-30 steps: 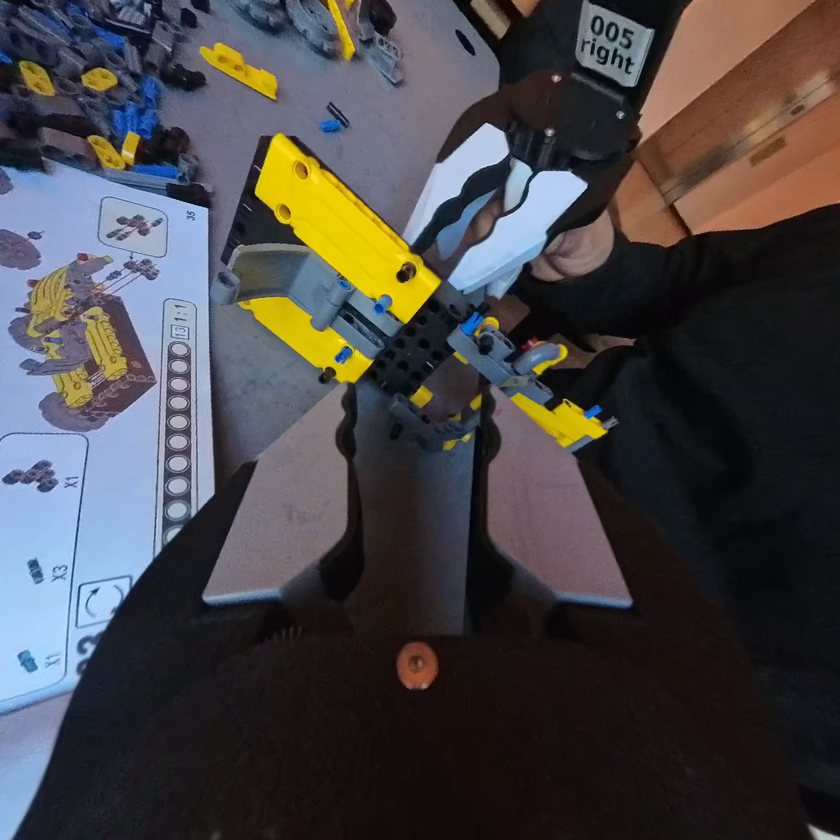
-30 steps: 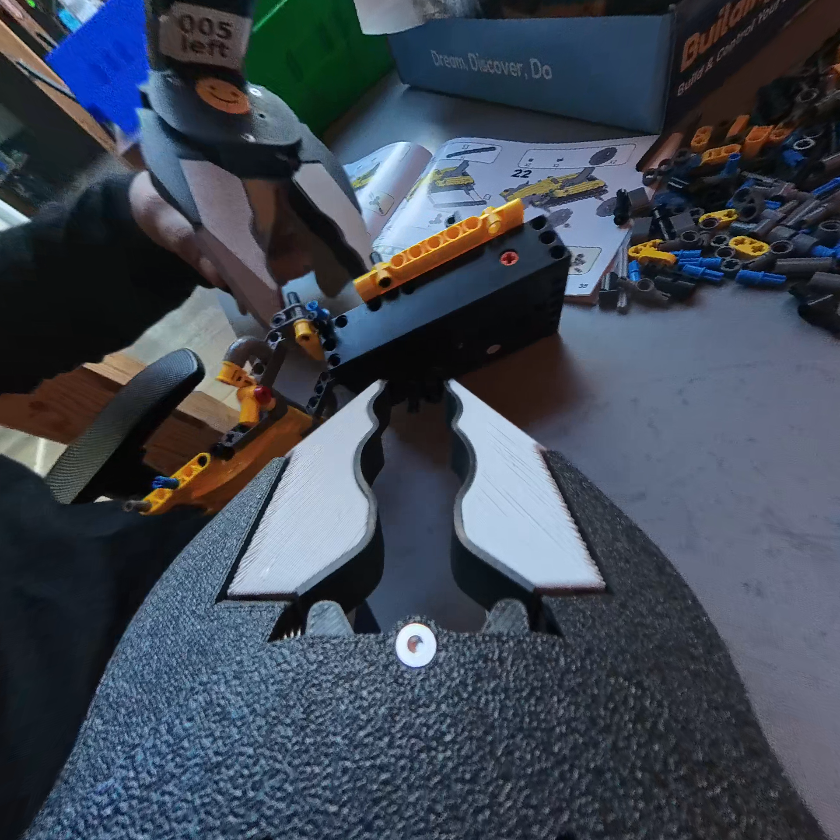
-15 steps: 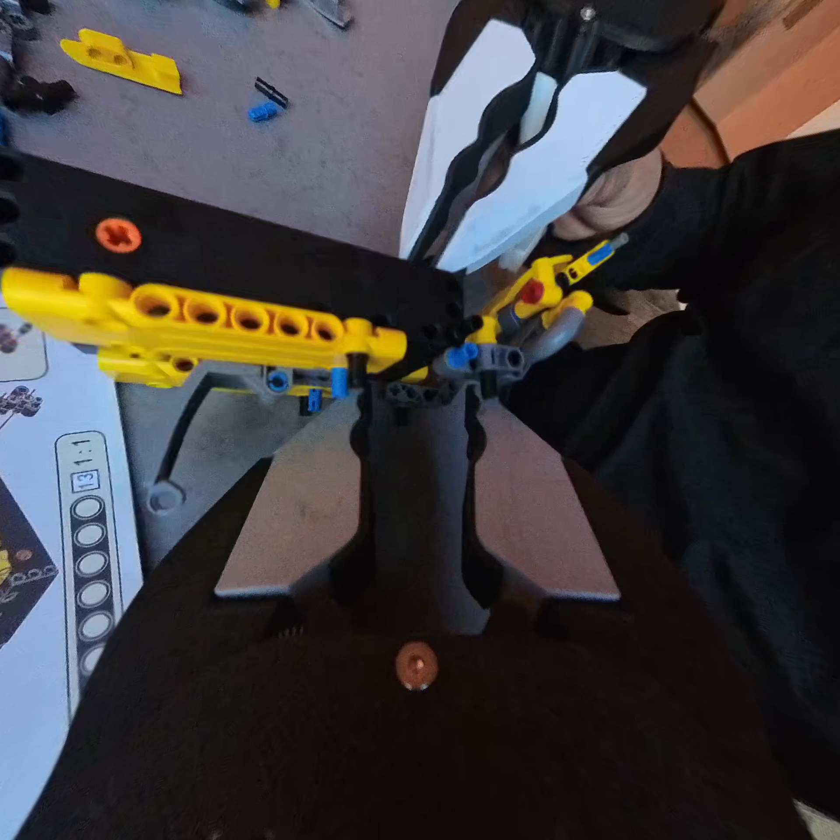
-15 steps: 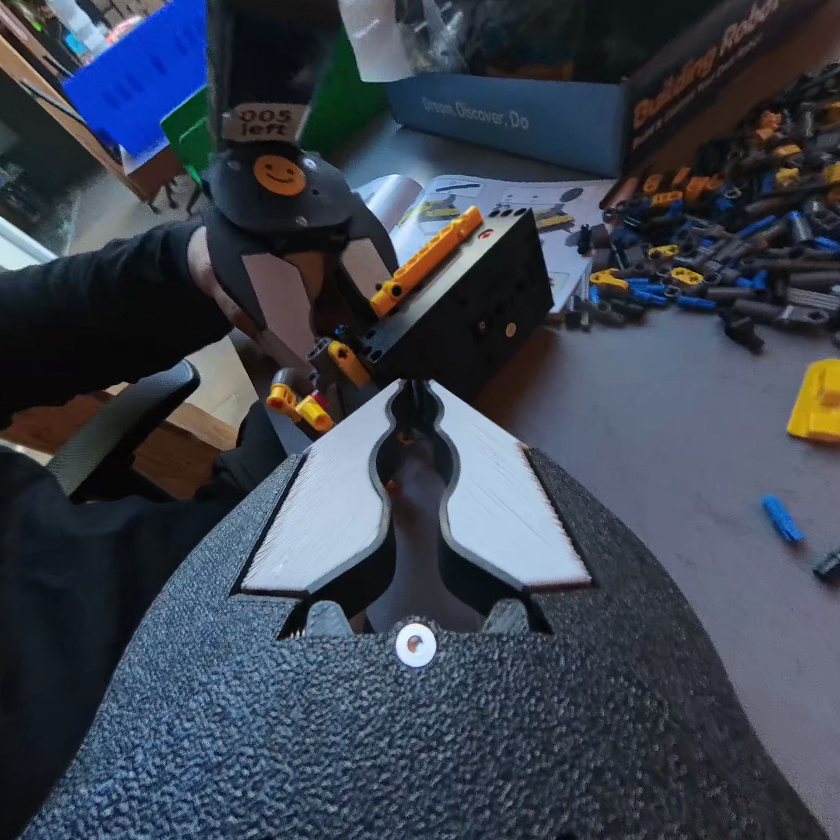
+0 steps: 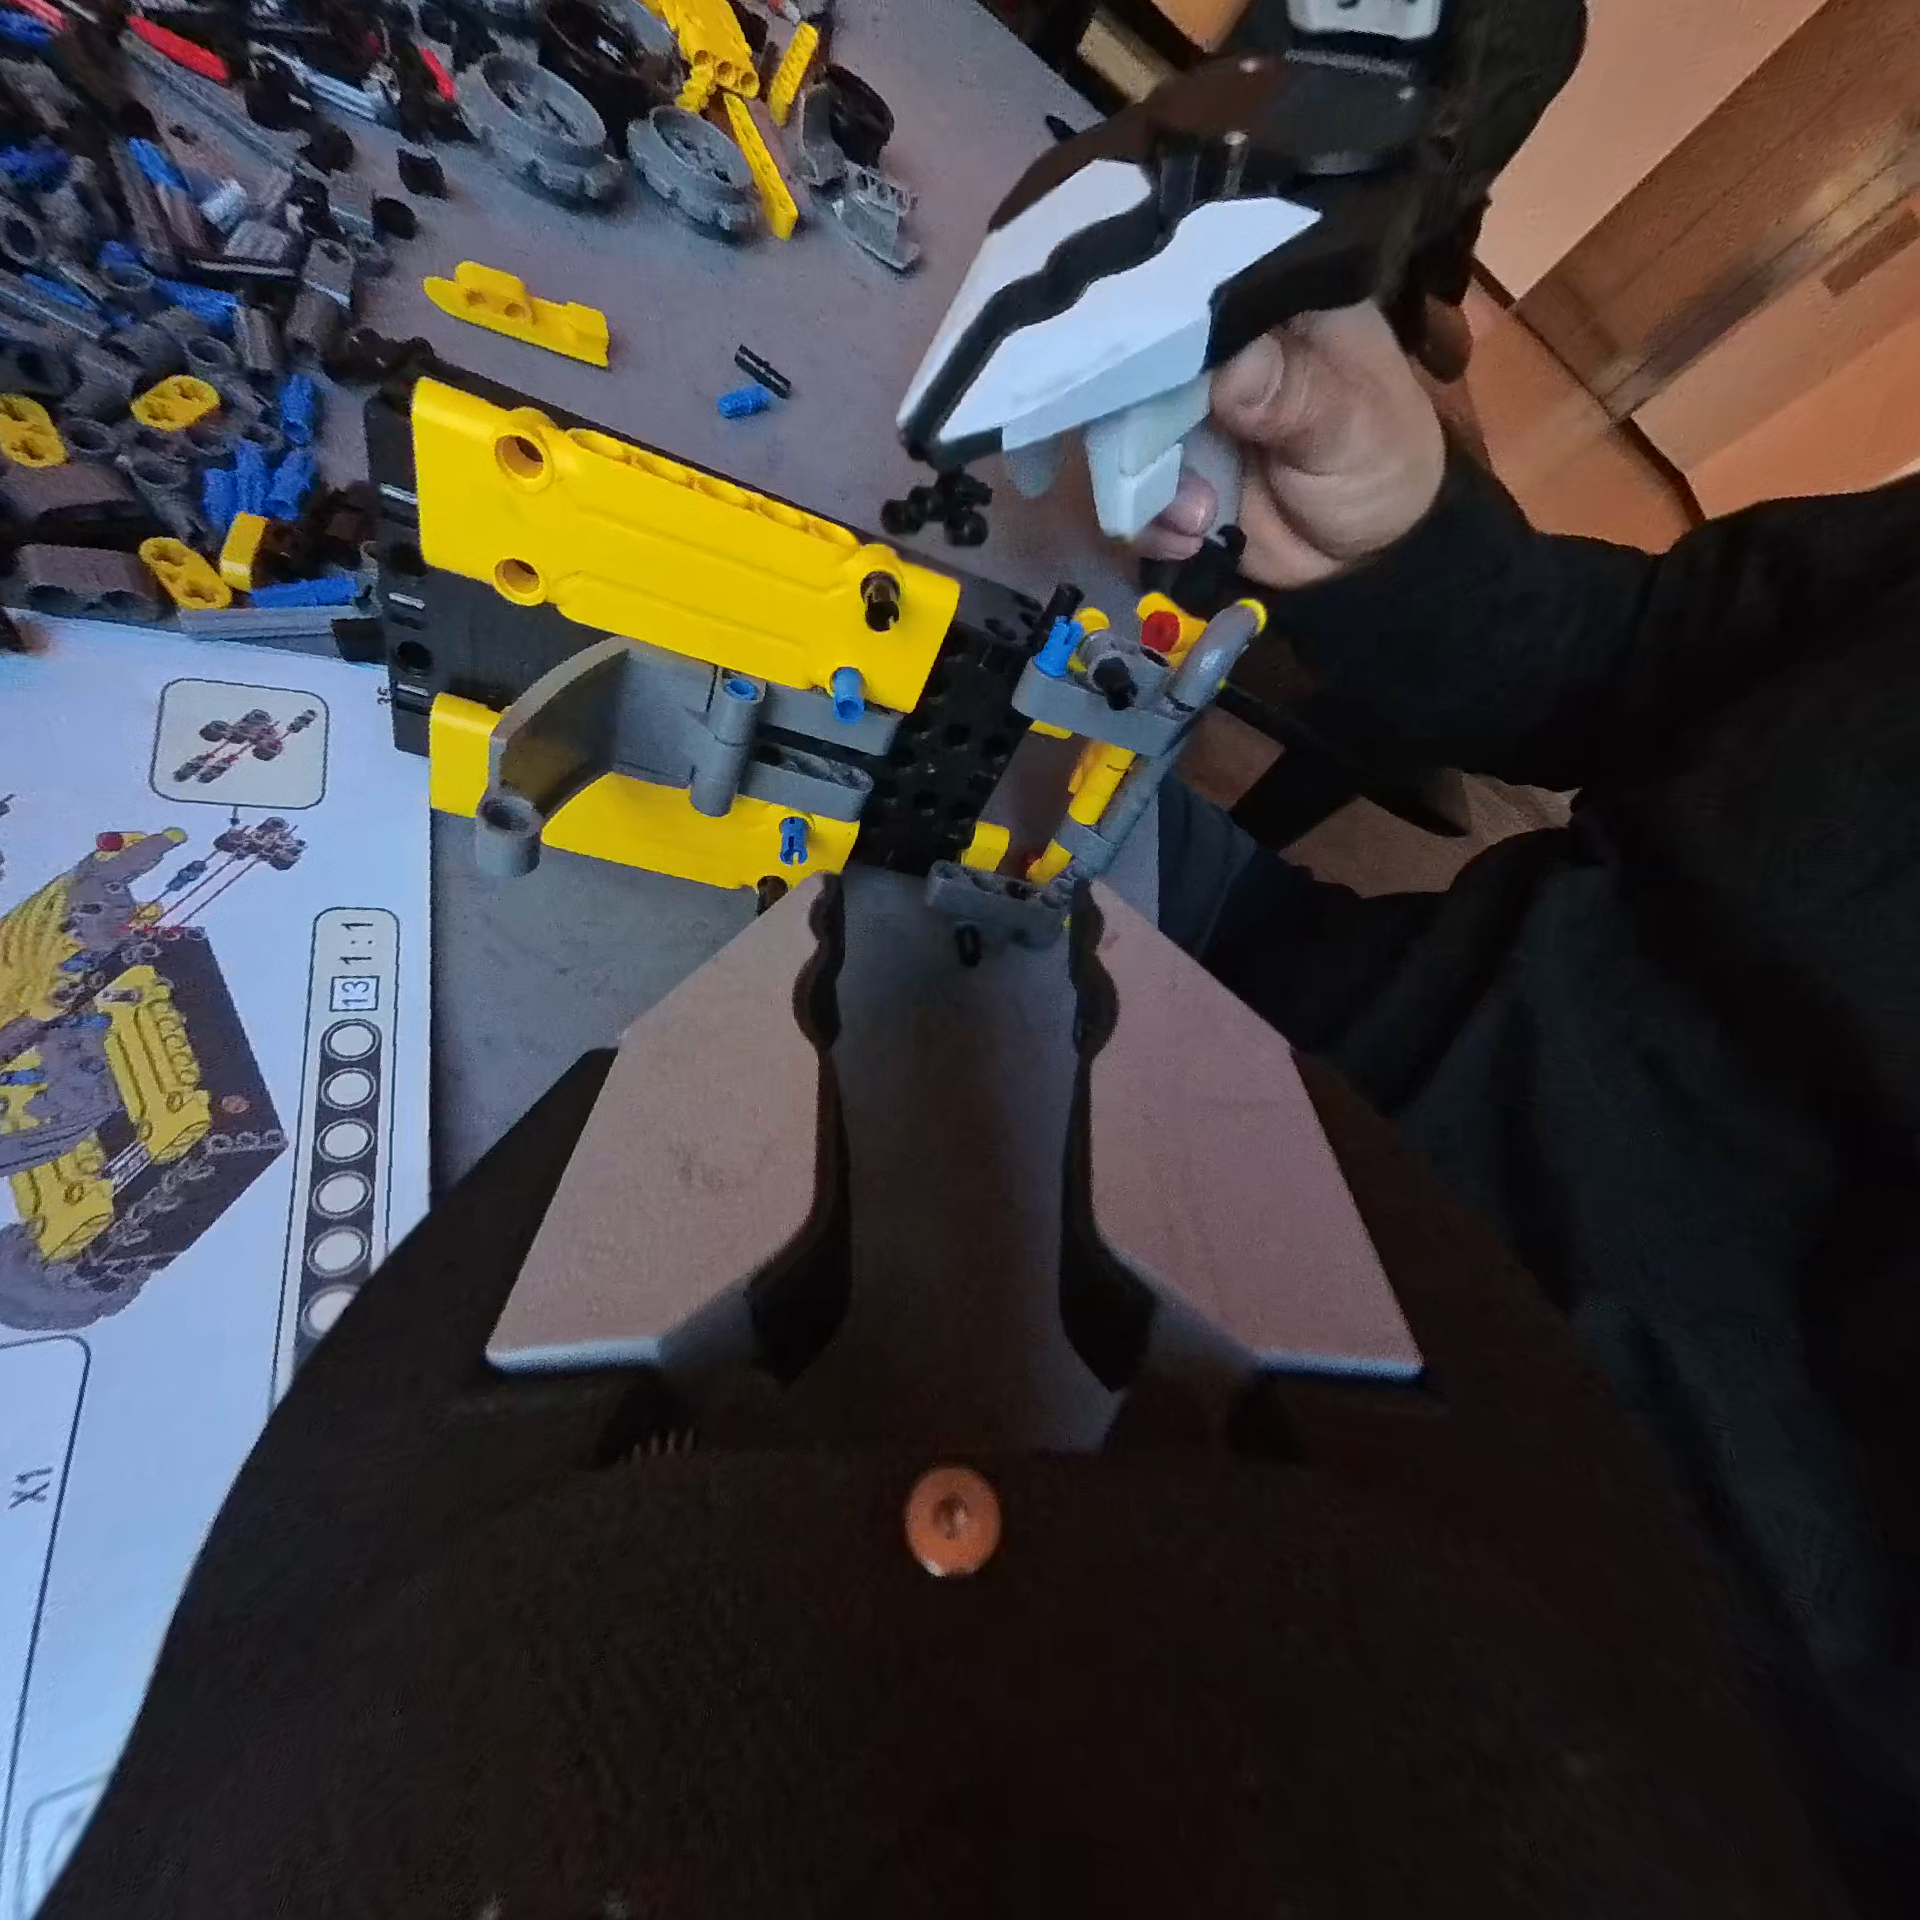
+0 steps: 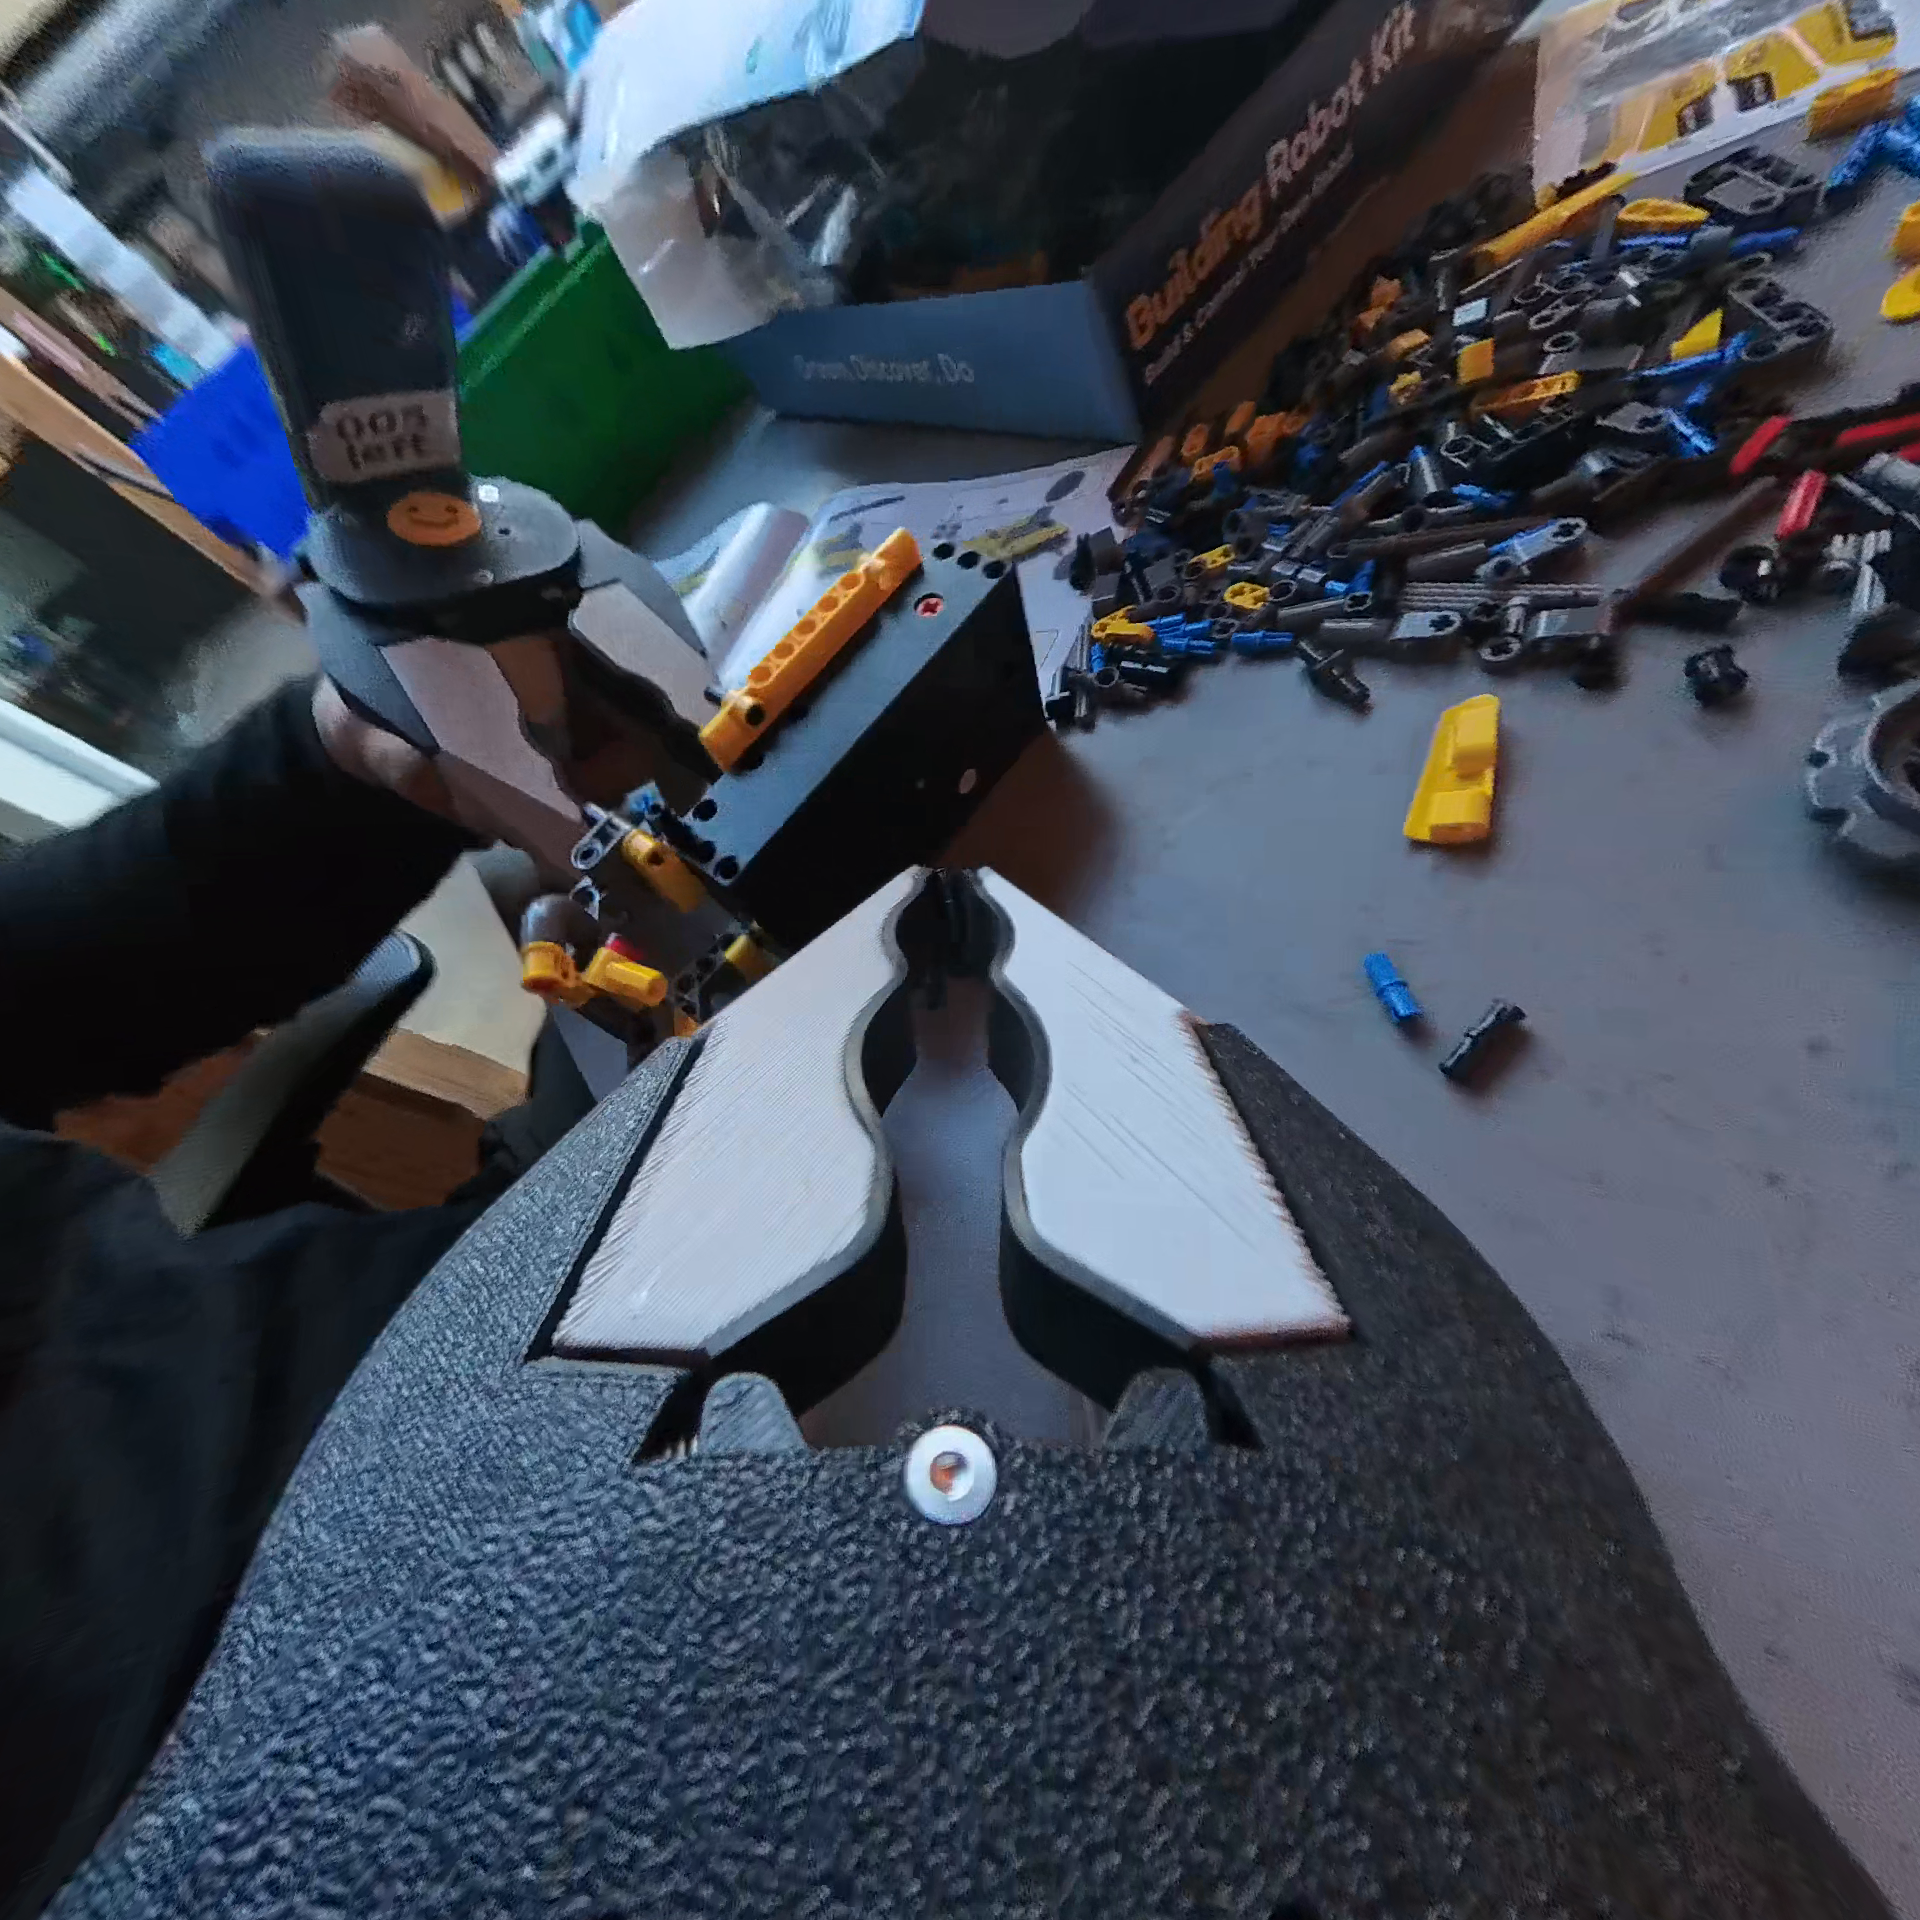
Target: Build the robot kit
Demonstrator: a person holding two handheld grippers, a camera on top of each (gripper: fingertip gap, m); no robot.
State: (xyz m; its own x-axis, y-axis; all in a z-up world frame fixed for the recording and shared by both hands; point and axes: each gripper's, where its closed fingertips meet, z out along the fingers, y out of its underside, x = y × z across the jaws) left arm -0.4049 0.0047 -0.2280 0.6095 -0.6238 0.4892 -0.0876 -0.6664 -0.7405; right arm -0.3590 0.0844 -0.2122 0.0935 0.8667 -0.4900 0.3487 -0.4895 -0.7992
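Note:
My left gripper (image 5: 951, 904) is shut on a grey beam (image 5: 997, 909) at the end of a half-built toy model (image 5: 675, 561) made of yellow panels, a black box and a grey arch. The model is held over the grey table's edge. It also shows in the right wrist view (image 6: 873, 748), with the left gripper (image 6: 582, 769) clamped on its near end. My right gripper (image 6: 945, 883) is shut on a small black connector piece (image 6: 943, 935) just in front of the model's black box. In the left wrist view the right gripper (image 5: 920, 447) hangs above the model with that piece (image 5: 935, 509) at its tips.
An open instruction booklet (image 5: 156, 1039) lies left of the model. A heap of loose parts (image 6: 1507, 468) covers the far table, with grey wheels (image 5: 623, 135) and a kit box (image 6: 935, 353). A yellow piece (image 6: 1455, 769), a blue pin (image 6: 1392, 987) and a black pin (image 6: 1481, 1039) lie singly.
The model has turned from edge-on back to showing its yellow panels. My right gripper has closed and drawn back from the black box with the small black piece at its tips.

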